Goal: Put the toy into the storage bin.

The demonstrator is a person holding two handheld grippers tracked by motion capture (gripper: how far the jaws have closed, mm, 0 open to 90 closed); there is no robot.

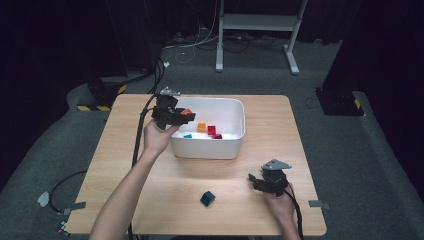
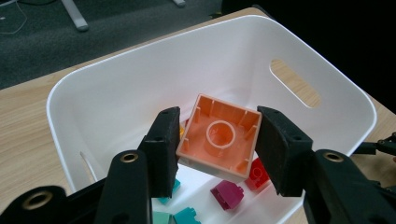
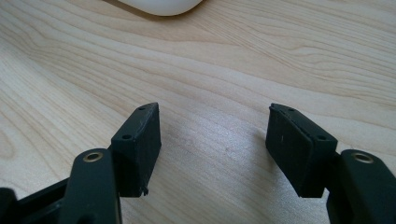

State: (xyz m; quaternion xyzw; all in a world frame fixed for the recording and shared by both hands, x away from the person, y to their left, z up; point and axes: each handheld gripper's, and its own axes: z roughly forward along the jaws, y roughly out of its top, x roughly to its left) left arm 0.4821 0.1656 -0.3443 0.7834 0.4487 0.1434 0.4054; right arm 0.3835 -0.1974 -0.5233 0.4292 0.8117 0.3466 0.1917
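Work stands partway; right gripper (image 3: 215,149), jaws spread, holds nothing, dark teal plastic block (image 1: 207,198) waiting beside it; farther off, left gripper (image 2: 217,151) pinches orange square plastic brick (image 2: 219,137) above white plastic bin (image 2: 322,74); release remains.

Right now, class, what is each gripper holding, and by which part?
The left gripper holds an orange brick by two opposite side walls, hollow underside toward its camera, over the white bin. The right gripper is open over the table, holding nothing.
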